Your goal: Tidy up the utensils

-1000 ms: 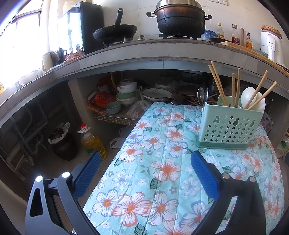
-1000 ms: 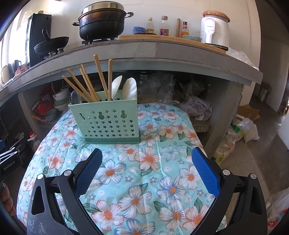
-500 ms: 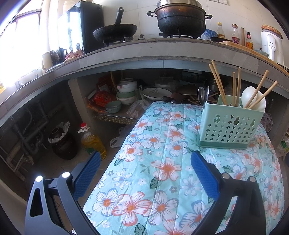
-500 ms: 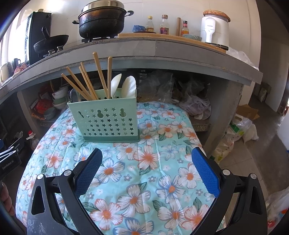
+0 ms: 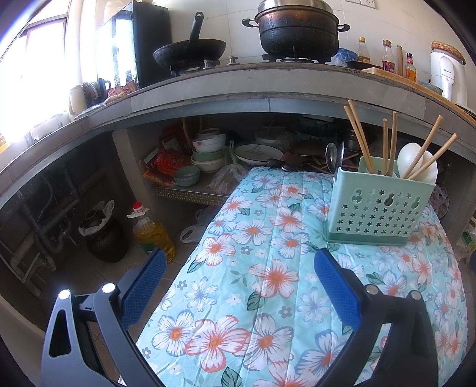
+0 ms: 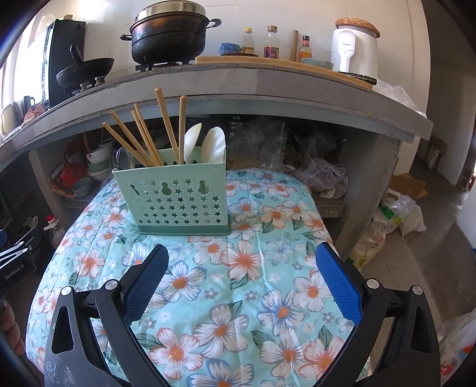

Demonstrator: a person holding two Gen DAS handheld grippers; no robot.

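Note:
A mint green utensil holder with star cut-outs stands on a table covered by a floral cloth. It holds several wooden chopsticks and white spoons. It also shows in the right wrist view, with chopsticks and spoons upright in it. My left gripper is open and empty, near the table's left front, the holder ahead to its right. My right gripper is open and empty above the cloth, in front of the holder.
A concrete counter runs behind the table with a black pot and pan. Bowls and plates sit on the shelf below. An oil bottle and dark jar stand on the floor left. Bags lie right.
The right gripper has drawn back and risen slightly, so the holder sits a little farther off in its view. The left gripper has barely moved. Both stay open.

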